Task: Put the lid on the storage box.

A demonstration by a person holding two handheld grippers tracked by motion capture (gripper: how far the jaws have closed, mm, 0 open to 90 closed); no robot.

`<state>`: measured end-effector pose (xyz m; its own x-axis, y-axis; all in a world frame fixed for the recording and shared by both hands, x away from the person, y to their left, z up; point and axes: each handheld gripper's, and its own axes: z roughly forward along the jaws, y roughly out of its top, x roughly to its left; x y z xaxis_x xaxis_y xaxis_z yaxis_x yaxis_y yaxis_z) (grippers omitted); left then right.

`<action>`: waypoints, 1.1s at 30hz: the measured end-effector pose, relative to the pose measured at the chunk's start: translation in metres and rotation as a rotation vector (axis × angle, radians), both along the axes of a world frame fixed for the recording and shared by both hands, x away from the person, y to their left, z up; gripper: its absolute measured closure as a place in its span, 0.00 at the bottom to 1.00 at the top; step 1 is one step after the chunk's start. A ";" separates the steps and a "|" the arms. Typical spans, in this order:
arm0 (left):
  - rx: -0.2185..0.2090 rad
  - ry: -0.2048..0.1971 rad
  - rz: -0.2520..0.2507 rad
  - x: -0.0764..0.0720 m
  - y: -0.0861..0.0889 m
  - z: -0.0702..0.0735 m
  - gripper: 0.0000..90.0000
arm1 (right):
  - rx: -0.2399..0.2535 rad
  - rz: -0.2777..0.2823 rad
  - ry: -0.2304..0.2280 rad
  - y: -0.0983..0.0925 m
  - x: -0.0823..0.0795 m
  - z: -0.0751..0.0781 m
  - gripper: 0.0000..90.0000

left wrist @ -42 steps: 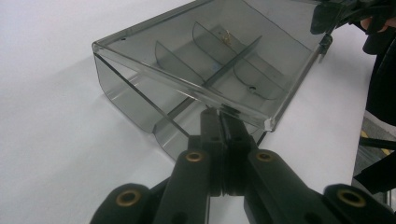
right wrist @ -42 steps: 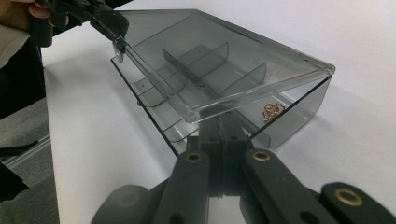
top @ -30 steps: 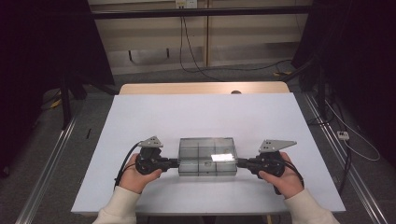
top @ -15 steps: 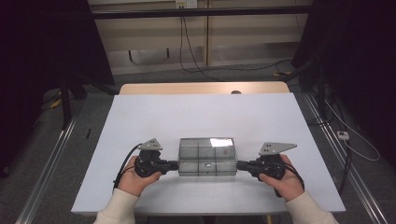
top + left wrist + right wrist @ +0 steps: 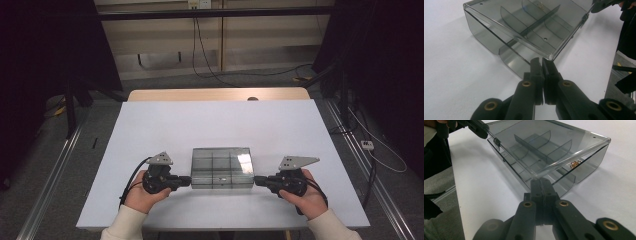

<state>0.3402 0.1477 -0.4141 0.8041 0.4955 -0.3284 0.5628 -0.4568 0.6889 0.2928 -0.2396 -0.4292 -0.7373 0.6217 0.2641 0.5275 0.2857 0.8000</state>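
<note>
White table (image 5: 215,120) on grey floor (image 5: 75,160), dark room, wall cables (image 5: 200,45).

White table top (image 5: 220,125) sits on a wooden table whose far edge (image 5: 215,94) pokes out behind it. Floor (image 5: 75,165) is grey carpet. Metal rails run along the floor both sides: left rail (image 5: 47,175), right rail (image 5: 370,185). Back wall is beige panelling (image 5: 165,35) with a wall socket (image 5: 198,4) up top; black cables (image 5: 210,65) hang from it and trail across the floor. Black curtains (image 5: 45,50) on both sides (very dark, no detail). White power strip (image 5: 367,145) on the floor at right.
</note>
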 end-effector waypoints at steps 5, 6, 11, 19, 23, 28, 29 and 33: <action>-0.003 -0.001 -0.008 -0.001 0.000 -0.001 0.98 | -0.005 -0.001 0.000 0.000 -0.003 0.000 1.00; 0.002 -0.003 -0.010 -0.002 0.001 -0.001 0.98 | -0.006 -0.002 0.001 0.000 -0.003 0.000 1.00; 0.003 0.002 -0.008 -0.003 0.004 -0.002 0.98 | -0.021 0.001 0.002 0.001 -0.005 -0.002 1.00; 0.014 -0.005 -0.006 -0.005 0.006 -0.003 0.95 | -0.044 0.002 0.004 0.001 -0.004 -0.004 0.99; 0.009 -0.018 0.006 -0.004 0.009 -0.002 0.88 | -0.047 -0.017 -0.009 -0.001 -0.005 -0.001 0.96; -0.003 -0.047 0.029 -0.005 0.014 -0.002 0.59 | -0.041 -0.031 -0.028 -0.002 -0.004 -0.002 0.77; -0.009 -0.048 0.032 -0.004 0.016 -0.001 0.53 | -0.040 -0.030 -0.030 -0.002 -0.004 -0.002 0.73; -0.017 -0.069 0.058 -0.003 0.019 -0.002 0.40 | -0.041 -0.035 -0.035 -0.003 -0.003 -0.004 0.60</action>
<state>0.3370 0.1662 -0.4157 0.7951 0.5371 -0.2818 0.5390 -0.4126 0.7344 0.2896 -0.2428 -0.4332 -0.7236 0.6568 0.2120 0.5094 0.3010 0.8061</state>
